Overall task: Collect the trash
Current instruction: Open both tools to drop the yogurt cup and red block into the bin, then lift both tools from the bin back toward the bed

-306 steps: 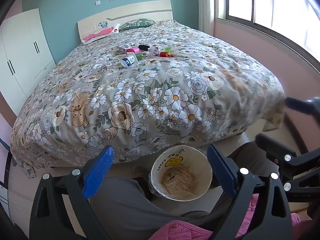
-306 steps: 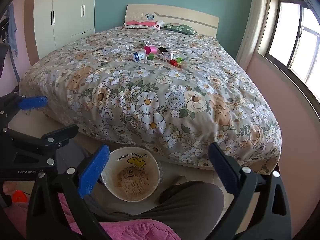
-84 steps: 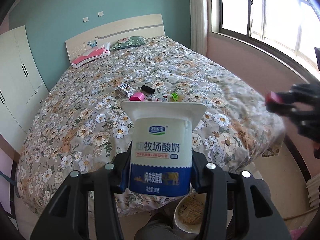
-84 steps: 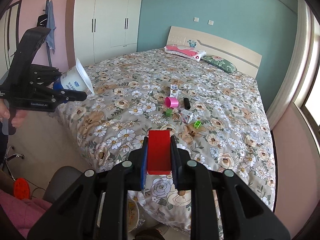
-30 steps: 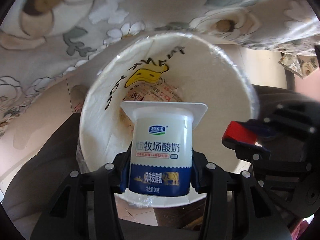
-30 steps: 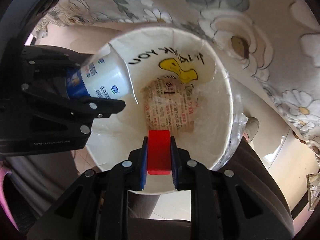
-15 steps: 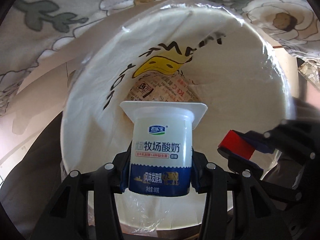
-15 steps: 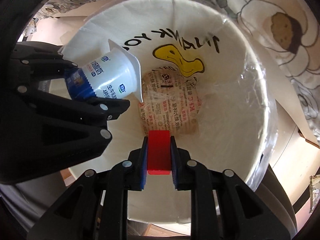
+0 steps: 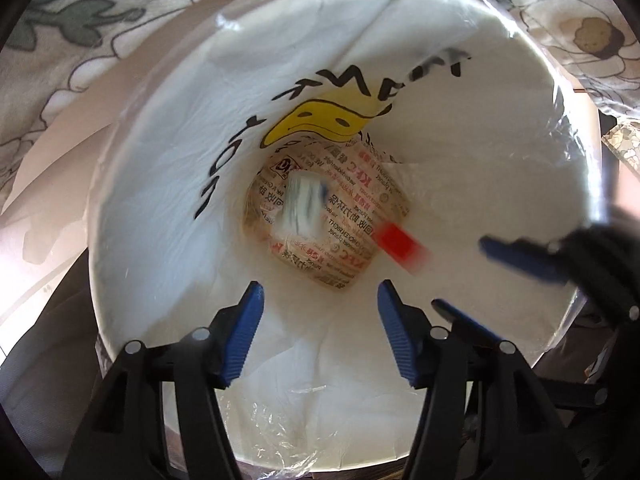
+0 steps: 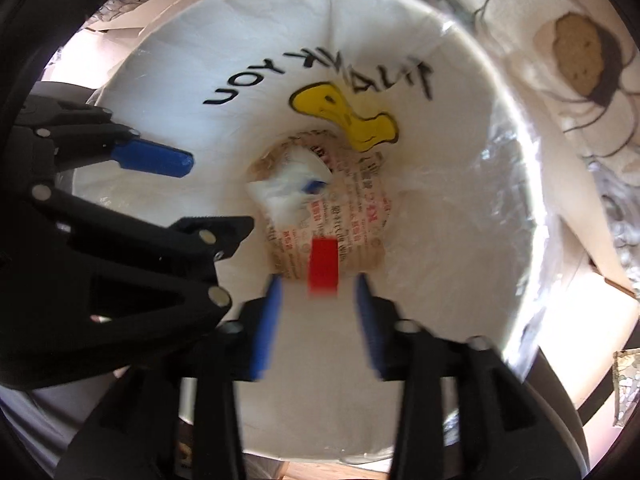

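Both grippers hung over the mouth of the white bin, pointing down into it. Left gripper had its blue pads spread wide w/ nothing between them; its tips sat just inside the bin's near rim, w/ bare white wall all round them. Right gripper was likewise spread apart and empty, tips over the near wall, blurred.

Yogurt cup was loose in the bin, smeared by blur, over the printed paper wrapper that covered the bin's bottom. Can't tell whether it touched the wrapper. Red block was also loose, blurred, over the wrapper's edge on the side toward the right gripper; from the right wrist view it showed betw. that gripper's two pads but apart from both.

Seen from the left wrist, the right gripper came in over the bin's rim from the right side, one blue pad well inside the mouth. Seen from the right wrist, the left gripper filled the bin's left side, its body crossing the rim there.

A clear plastic liner wrapped the bin's rim, crinkled. The bin's far wall carried a yellow duck print w/ black lettering. The floral bedspread hung just beyond the bin's far rim, close against it. Open room inside the bin lay mostly along the far wall and centre.
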Tool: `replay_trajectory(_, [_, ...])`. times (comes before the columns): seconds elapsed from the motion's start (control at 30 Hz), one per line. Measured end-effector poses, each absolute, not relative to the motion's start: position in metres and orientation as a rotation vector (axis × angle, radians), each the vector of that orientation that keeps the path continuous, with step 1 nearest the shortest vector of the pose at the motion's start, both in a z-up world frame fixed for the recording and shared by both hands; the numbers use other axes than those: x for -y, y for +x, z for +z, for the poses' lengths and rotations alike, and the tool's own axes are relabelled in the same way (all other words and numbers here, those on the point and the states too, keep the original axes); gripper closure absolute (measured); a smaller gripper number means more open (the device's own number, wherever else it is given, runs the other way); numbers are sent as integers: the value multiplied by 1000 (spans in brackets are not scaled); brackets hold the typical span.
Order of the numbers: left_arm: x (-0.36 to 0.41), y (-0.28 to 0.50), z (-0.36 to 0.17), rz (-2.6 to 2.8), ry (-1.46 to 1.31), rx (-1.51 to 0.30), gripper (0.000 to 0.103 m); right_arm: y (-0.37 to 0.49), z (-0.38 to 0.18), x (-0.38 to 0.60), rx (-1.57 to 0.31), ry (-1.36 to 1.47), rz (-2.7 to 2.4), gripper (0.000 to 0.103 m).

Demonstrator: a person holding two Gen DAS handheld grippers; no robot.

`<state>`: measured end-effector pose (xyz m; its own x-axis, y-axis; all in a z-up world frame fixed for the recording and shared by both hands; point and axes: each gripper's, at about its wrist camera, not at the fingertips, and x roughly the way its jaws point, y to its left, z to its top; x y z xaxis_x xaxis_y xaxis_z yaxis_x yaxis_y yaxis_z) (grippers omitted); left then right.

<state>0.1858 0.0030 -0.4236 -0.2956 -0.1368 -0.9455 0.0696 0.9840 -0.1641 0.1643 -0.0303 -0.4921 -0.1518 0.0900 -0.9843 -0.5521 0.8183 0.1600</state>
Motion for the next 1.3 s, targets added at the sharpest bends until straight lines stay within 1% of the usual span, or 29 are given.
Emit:
replay_trajectory(0.37, [-2, 183, -429, -192, -87, -1859, 38, 164, -484, 40, -1616, -359, 604, 55])
replay_trajectory(0.5, [-1, 178, -412, -188, -68, -1828, 37, 161, -472, 44, -1581, -352, 621, 55])
replay_trajectory(0.7, [4, 169, -372, -199, -18, -1740, 36, 156, -438, 52, -1533, -357, 625, 55])
replay_trajectory(0.83, [3, 163, -332, -212, 10, -1671, 34, 150, -401, 62, -1489, -378, 618, 55])
replay_trajectory(0.9, [1, 158, -308, -216, 27, -1623, 28, 146, -376, 69, -1450, -382, 620, 55])
replay_trajectory(0.97, [0, 153, -281, -214, 48, -1567, 25, 142, -347, 78, -1405, -382, 621, 55])
replay_trajectory(1.1, [-7, 146, -218, -213, 74, -1439, 23, 136, -289, 94, -1302, -379, 612, 55])
replay_trajectory(1.3, [-24, 155, -112, -184, 56, -1246, 17, 133, -185, 112, -1102, -376, 582, 49])
